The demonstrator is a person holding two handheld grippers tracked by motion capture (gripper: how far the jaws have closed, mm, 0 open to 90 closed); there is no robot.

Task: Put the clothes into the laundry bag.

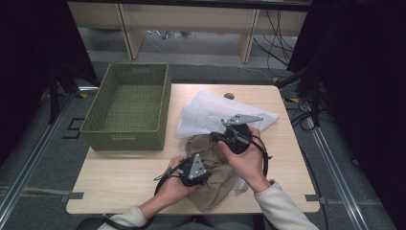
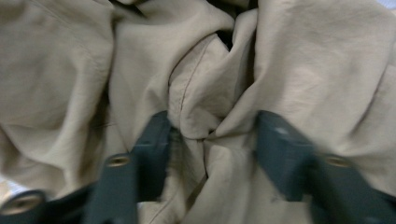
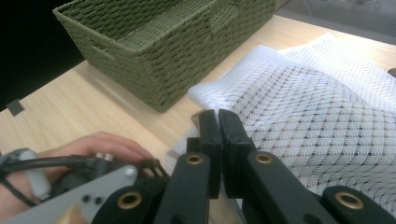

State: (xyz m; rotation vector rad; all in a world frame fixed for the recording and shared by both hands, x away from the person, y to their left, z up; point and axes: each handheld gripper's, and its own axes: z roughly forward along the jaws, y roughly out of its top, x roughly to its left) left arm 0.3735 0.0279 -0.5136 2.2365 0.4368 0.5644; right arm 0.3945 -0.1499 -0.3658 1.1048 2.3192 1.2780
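A person seated at a wooden table (image 1: 119, 172) works a crumpled tan garment (image 1: 215, 167) with a hand-held gripper in each hand. The garment lies bunched at the table's near edge, well to the right of the green woven basket (image 1: 128, 106), its far end overlapping a white mesh laundry bag (image 1: 210, 112) that spreads toward the table's back right.

The left gripper (image 2: 210, 140) is pushed down into the tan cloth, its jaws partly apart with a raised fold of fabric standing between them. The pads flank that ridge, but the blurred picture does not settle whether they are pinching it. The placement suggests the person is gathering a pleat to get a firm hold on loose cloth.

The right gripper (image 3: 218, 122) hangs just above the garment's far end, on the side away from the basket, jaws pressed together. A sliver of white shows beside its tips, yet whether any cloth is caught there cannot be told.

The garment, as bunched, runs long from the near table edge toward the mesh bag, roughly parallel to the basket's long side. That lie appears to favour feeding it into the bag, though no opening can be made out.
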